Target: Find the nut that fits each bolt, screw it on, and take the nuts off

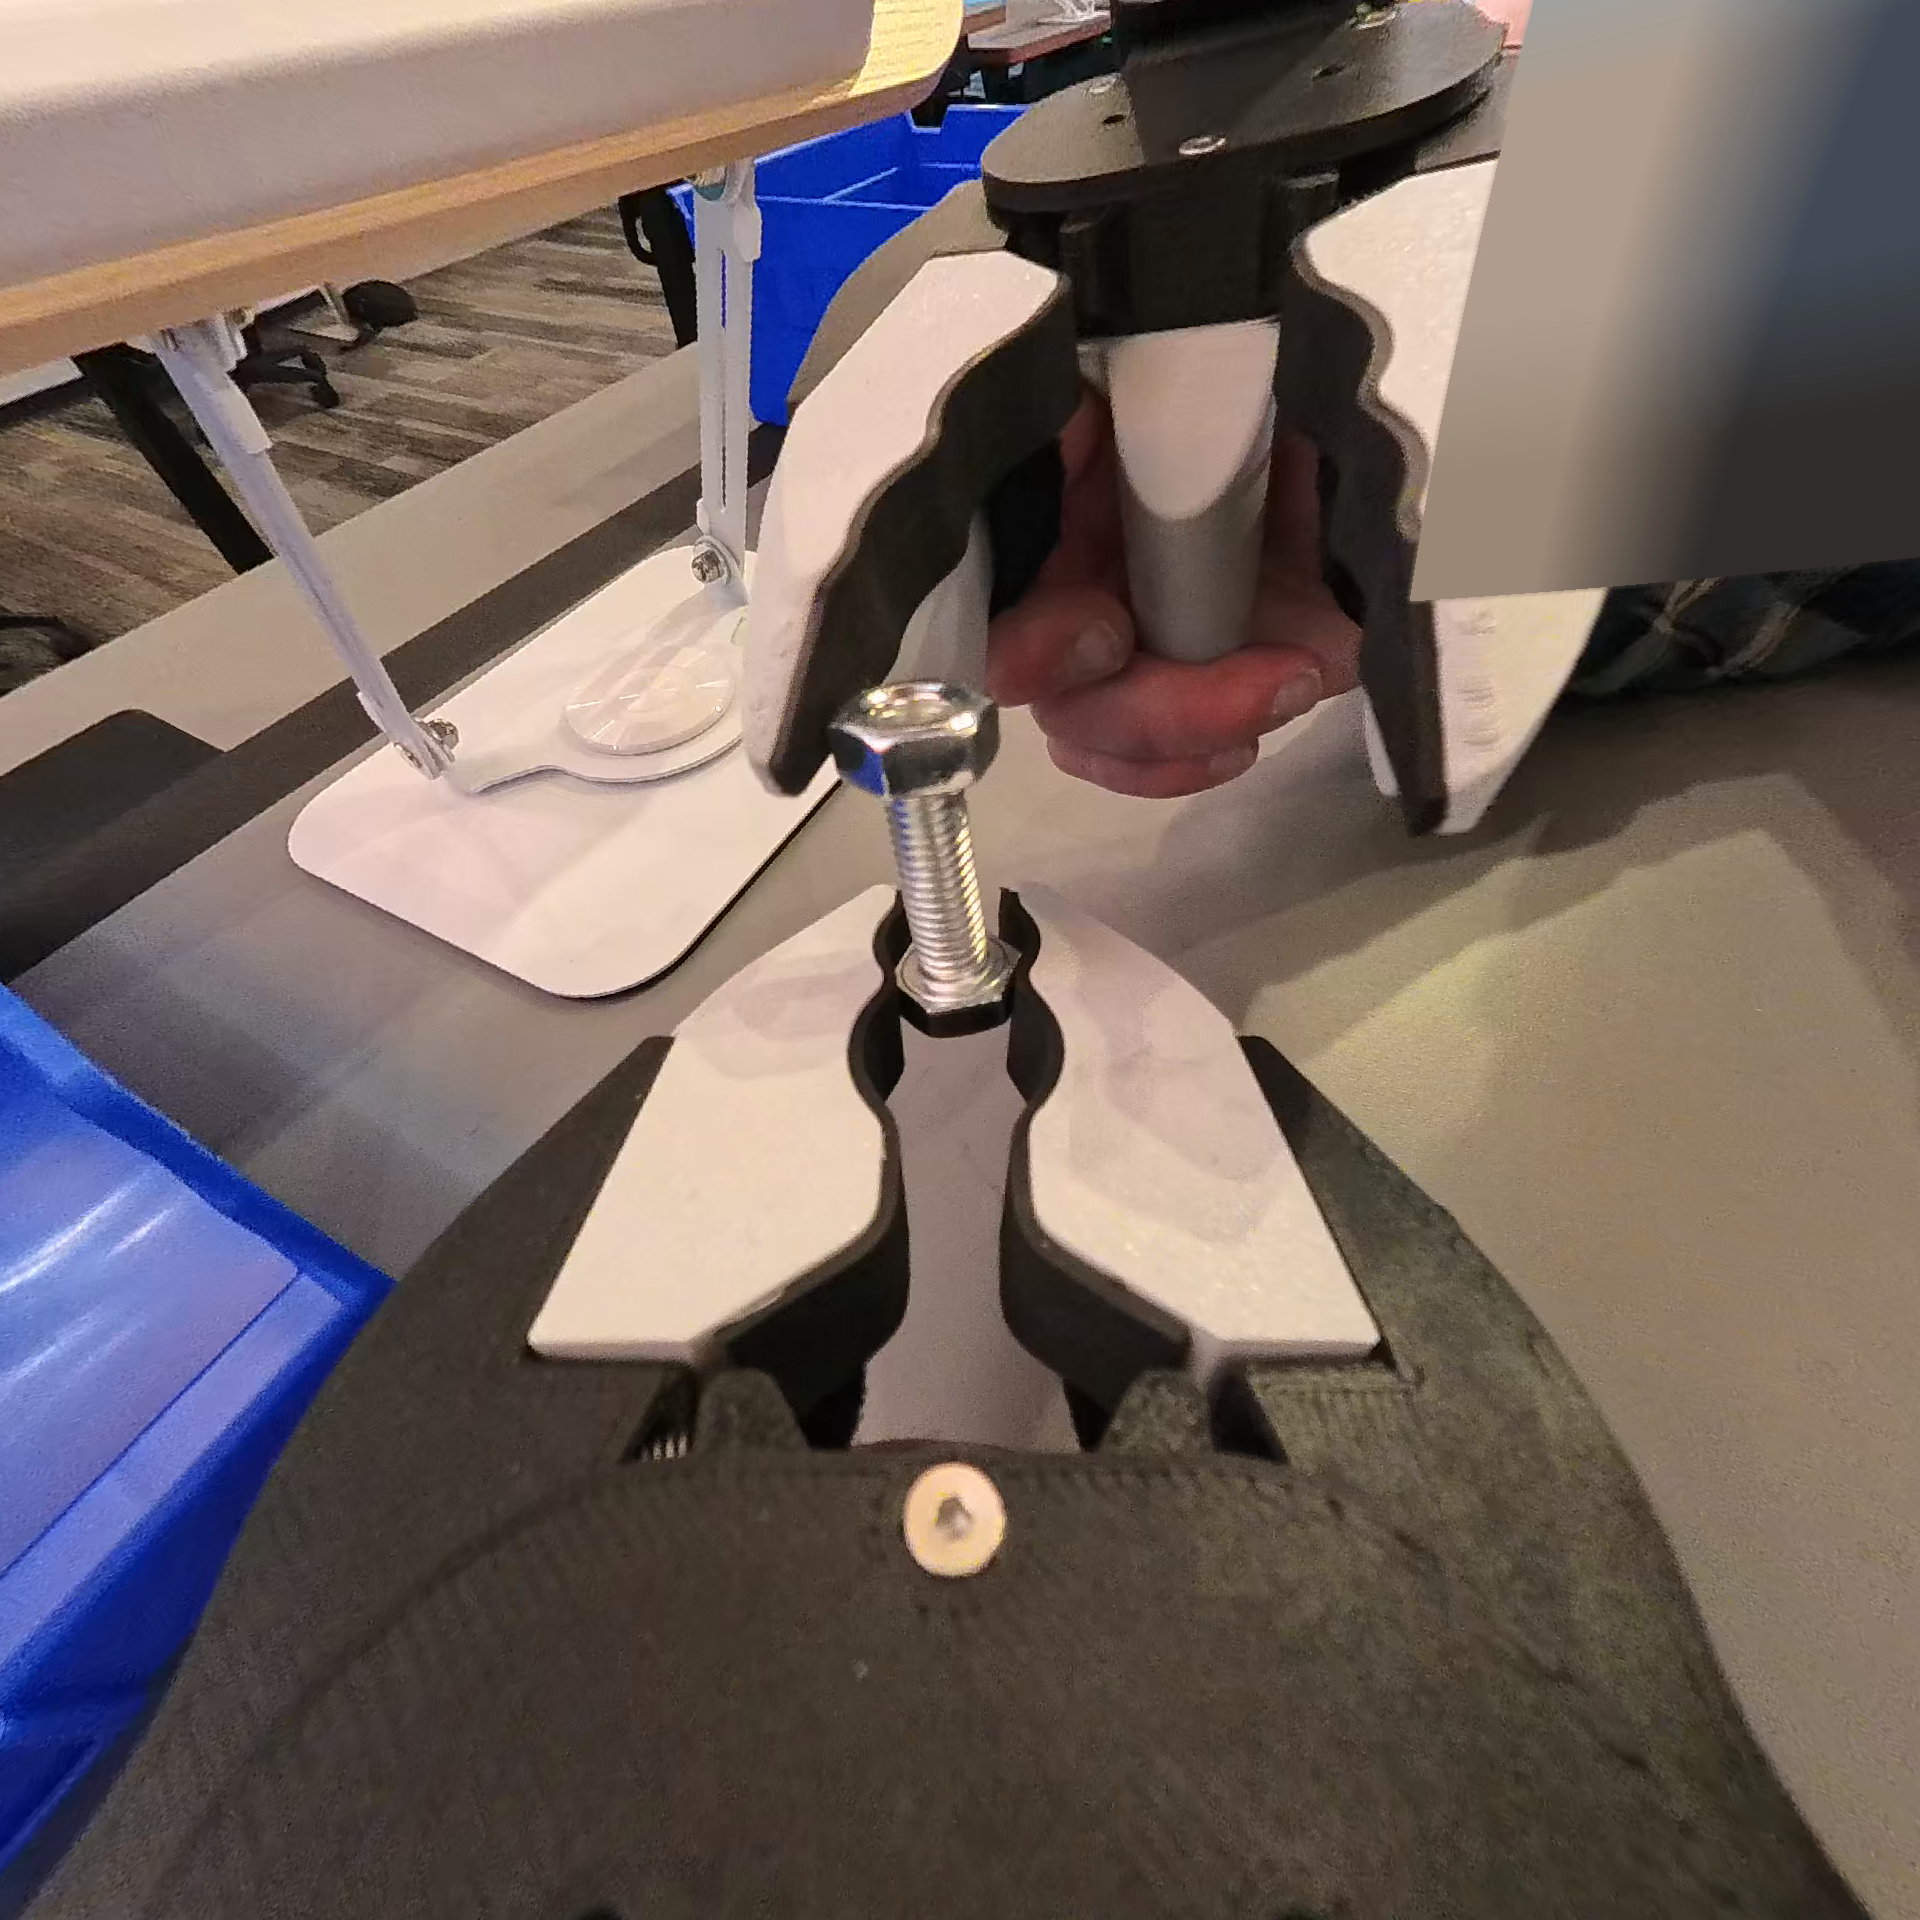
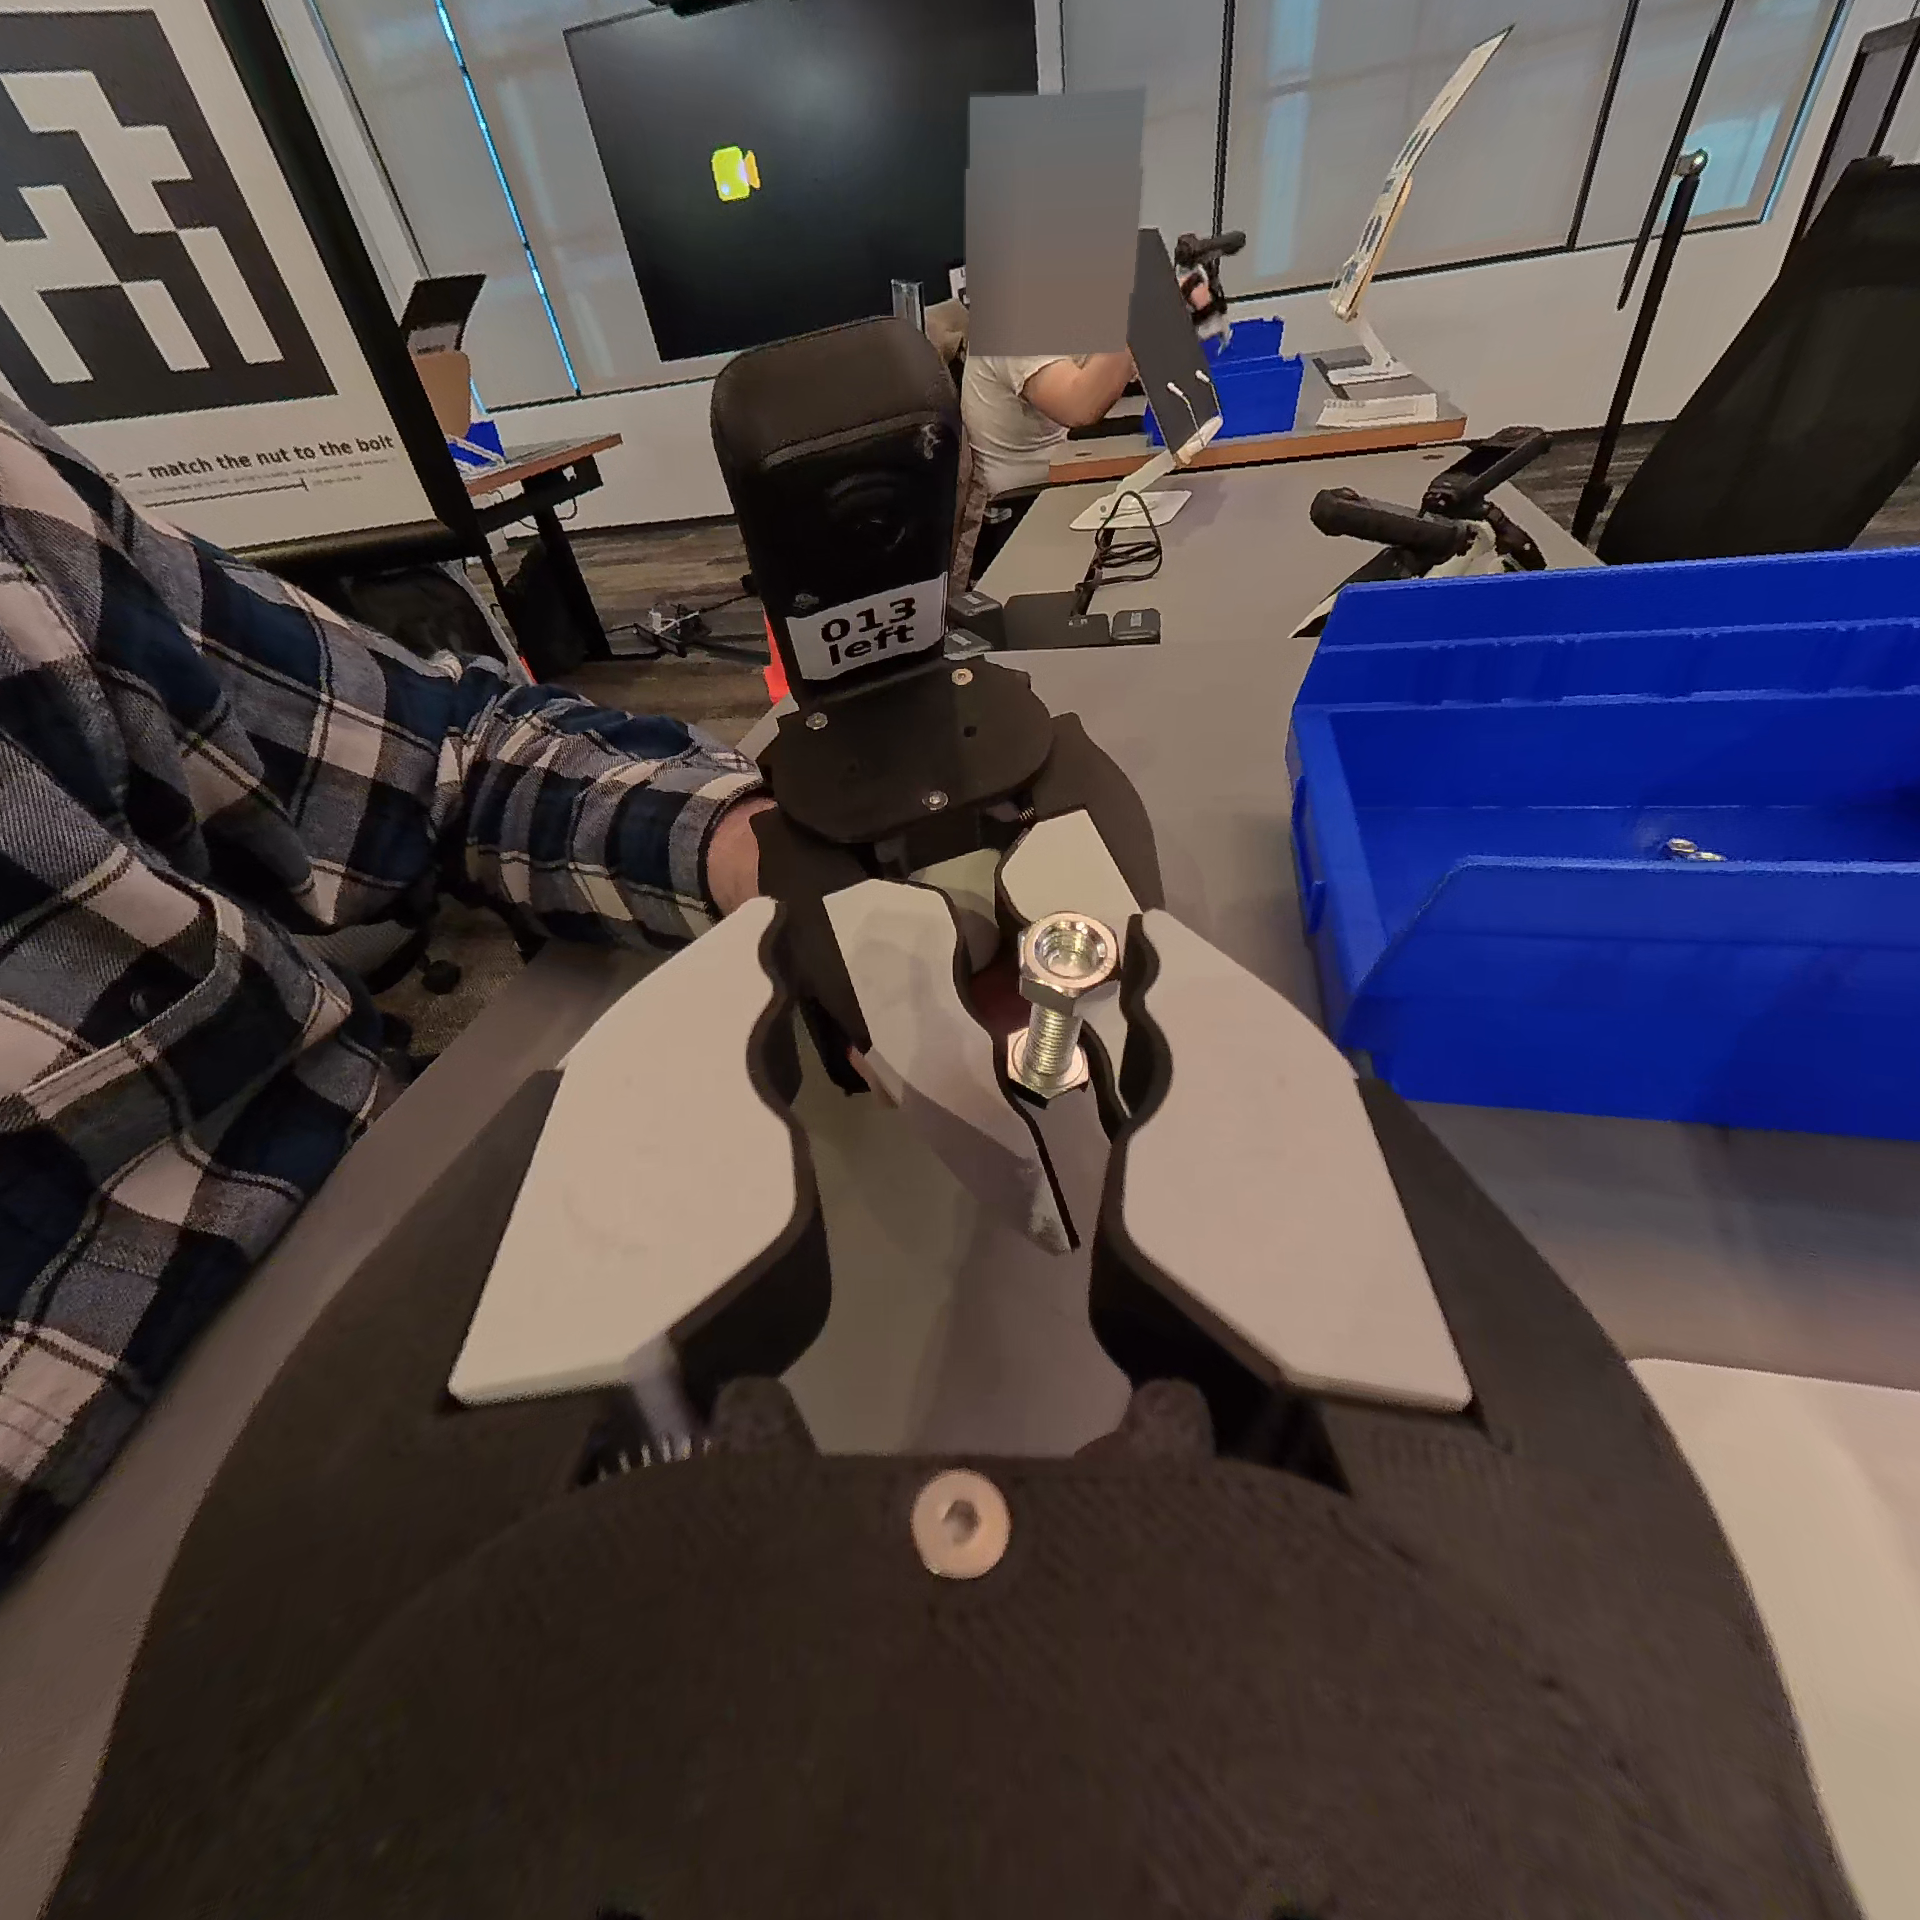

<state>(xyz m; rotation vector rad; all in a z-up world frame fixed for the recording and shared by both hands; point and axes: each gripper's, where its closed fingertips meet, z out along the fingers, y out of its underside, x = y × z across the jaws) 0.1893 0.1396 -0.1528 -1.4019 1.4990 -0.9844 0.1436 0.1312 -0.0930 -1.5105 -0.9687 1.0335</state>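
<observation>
Because the bolt (image 1: 937, 883) must not turn while a nut is worked along its thread, the left gripper (image 1: 951, 925) stands clamped on the bolt's lower hex end, with both fingertips pressed against its flats. This grasp keeps the shank upright, so that the threaded length rises clear above the left fingers. The nut (image 1: 914, 743) sits at the top of the shank, well above the left fingertips and free of them, which leaves it open to the other tool. The right gripper (image 2: 956, 930) comes in from the opposite side with its fingers wide apart and set astride the nut. One right fingertip (image 1: 800, 764) lies against or just beside a flat of the nut, and the other stands well apart from it, so the nut is not in its grasp. This offset placement suggests a finger positioned to push or catch the nut for turning. Beyond the right fingers, to their outer side, a blue bin (image 2: 1558, 987) rests on the grey table (image 1: 1558, 1039), within easy reach for further parts.
</observation>
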